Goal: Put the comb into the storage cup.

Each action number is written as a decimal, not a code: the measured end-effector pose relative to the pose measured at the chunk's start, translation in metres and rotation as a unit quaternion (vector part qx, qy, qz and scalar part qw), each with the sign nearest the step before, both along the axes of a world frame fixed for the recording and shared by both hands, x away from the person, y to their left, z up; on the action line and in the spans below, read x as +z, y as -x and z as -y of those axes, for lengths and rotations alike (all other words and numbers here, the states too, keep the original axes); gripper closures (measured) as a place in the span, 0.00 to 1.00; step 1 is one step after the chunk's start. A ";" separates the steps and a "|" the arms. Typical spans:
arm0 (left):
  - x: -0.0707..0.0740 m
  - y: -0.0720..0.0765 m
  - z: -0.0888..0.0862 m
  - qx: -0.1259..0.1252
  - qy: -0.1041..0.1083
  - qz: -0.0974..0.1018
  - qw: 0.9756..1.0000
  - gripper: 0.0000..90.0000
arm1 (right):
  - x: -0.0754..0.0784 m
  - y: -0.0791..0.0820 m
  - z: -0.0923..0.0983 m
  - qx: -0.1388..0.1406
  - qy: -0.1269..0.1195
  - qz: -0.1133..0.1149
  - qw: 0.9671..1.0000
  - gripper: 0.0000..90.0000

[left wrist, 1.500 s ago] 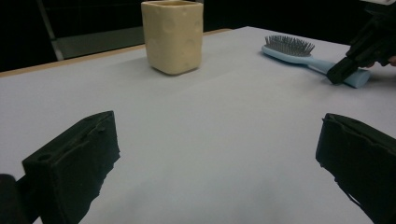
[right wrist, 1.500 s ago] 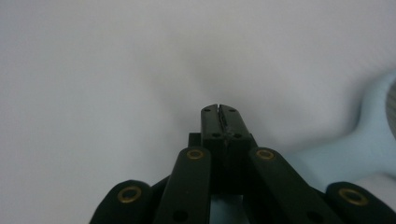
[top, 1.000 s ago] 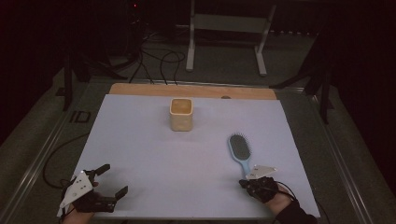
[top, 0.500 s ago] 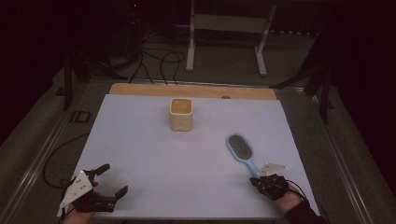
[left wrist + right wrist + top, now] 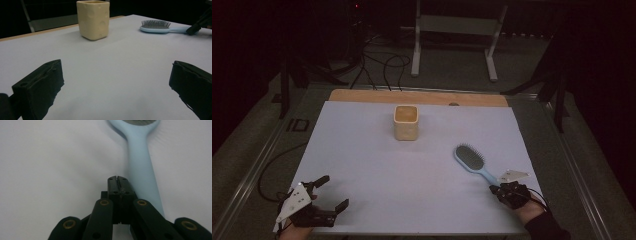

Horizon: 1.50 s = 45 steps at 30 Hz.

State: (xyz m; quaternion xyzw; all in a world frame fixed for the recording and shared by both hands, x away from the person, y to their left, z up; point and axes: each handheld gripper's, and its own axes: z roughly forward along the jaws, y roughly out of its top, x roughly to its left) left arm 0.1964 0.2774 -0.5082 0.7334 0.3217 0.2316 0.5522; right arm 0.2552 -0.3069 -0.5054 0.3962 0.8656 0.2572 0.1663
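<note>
Darkness swallows everything past the far edge of the table (image 5: 362,150), where only cables and a pale metal stand (image 5: 452,30) can be made out.

From above, the right gripper (image 5: 501,188) is a small black lump at the near right, and whether its jaws are together cannot be told from there. Its own view settles it: the two jaws are pressed flat against each other with nothing between them, their tips resting just beside the handle of the light blue hairbrush (image 5: 141,170), which runs away from them along their right side. The brush head is cut off at the top of that picture, so only the high view gives the whole hairbrush (image 5: 473,161), lying bristles up and stretching away from the jaws. Whether the closed tips actually touch the handle I cannot say.

The left gripper (image 5: 319,200) sits at the near left corner with its jaws spread wide and empty. In its own view the left gripper (image 5: 115,82) has both jaws cut by the frame edges. Straight ahead of them, well off, stands the cream cup (image 5: 93,18), upright. That low angle shows dimples on its walls; the high view shows into the cup (image 5: 406,121) instead.
</note>
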 end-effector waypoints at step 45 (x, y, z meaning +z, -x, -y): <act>0.000 0.000 0.000 0.001 0.000 0.003 1.000 0.00 | 0.063 -0.034 0.002 0.046 0.023 0.039 0.998 1.00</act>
